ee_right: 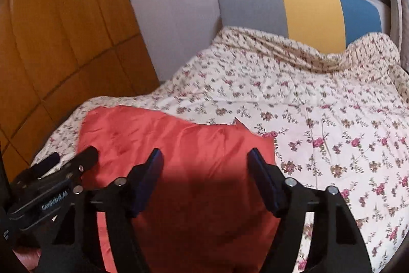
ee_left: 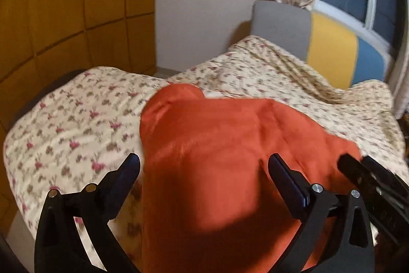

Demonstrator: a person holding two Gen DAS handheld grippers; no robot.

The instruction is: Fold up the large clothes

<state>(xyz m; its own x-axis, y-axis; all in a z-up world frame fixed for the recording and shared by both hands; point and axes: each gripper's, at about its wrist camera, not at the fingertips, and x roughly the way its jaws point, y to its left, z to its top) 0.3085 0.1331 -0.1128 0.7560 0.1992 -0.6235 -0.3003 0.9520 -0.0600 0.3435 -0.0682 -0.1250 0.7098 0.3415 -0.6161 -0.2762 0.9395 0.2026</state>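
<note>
Orange garment (ee_left: 217,157) lies on the bed beneath both spread-fingered tools.

Left wrist view: close above the bed (ee_left: 76,119), facing the headboard (ee_left: 332,53).
Right wrist view: same direction.
Shared: orange garment (ee_left: 217,170).

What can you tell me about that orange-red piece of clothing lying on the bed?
The orange-red garment is a soft, plain fabric with no print, lying mostly flat on the floral bedspread near the foot of the bed. It looks partly folded, with creases and a rounded bulge at its far end. Both open tongs, left and right, hover over it, neither gripping it. A shadow falls across its near part. What kind of garment it is cannot be told.
</note>
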